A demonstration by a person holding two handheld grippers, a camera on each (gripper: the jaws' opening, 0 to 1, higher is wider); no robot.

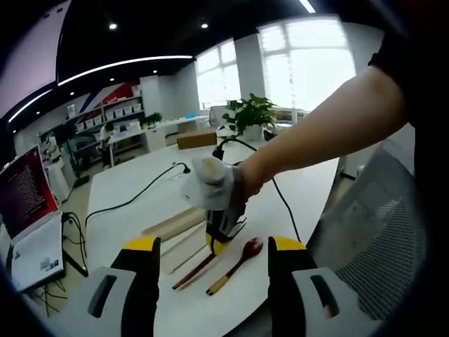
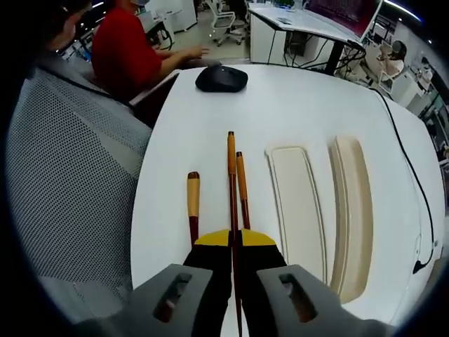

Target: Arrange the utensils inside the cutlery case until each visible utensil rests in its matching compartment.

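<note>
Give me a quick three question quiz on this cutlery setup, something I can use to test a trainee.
1. True or false: the right gripper is shut on a chopstick.
2. Which utensil lies apart from the chopsticks, nearer the mesh chair? A) spoon B) fork C) knife
3. Fill in: the cutlery case and its lid lie side by side on the white ____.

Key: 1 true. 2 A. 3 table. The left gripper hangs open, holding nothing.
</note>
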